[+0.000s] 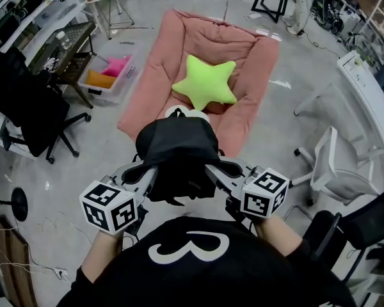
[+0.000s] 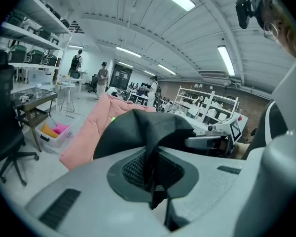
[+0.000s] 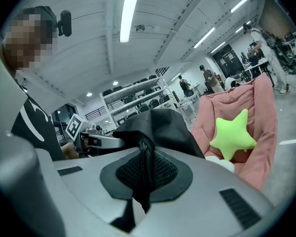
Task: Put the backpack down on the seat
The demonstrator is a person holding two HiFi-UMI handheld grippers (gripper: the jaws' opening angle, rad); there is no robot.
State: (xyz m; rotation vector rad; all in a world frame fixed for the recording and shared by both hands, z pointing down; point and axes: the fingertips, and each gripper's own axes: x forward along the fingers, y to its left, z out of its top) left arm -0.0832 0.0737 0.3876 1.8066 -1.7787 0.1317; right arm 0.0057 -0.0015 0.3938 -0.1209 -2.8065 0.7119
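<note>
I hold a black backpack [image 1: 176, 152] up in the air between both grippers, just in front of the near end of the pink cushioned seat [image 1: 243, 62]. My left gripper [image 1: 147, 171] is shut on a fold of the bag's black fabric [image 2: 150, 157]. My right gripper [image 1: 212, 170] is shut on another fold of it [image 3: 144, 167]. A lime-green star pillow [image 1: 205, 85] lies on the seat, and a white object [image 1: 179, 112] peeks out behind the bag. From the right gripper view the star pillow [image 3: 232, 135] and the seat [image 3: 264, 117] lie beyond the backpack [image 3: 163, 125].
A black office chair [image 1: 32, 107] stands at the left. Next to it is a clear bin [image 1: 109, 75] with pink and orange things in it. A white chair [image 1: 336, 168] and a white table [image 1: 371, 101] are at the right. Several people stand far off.
</note>
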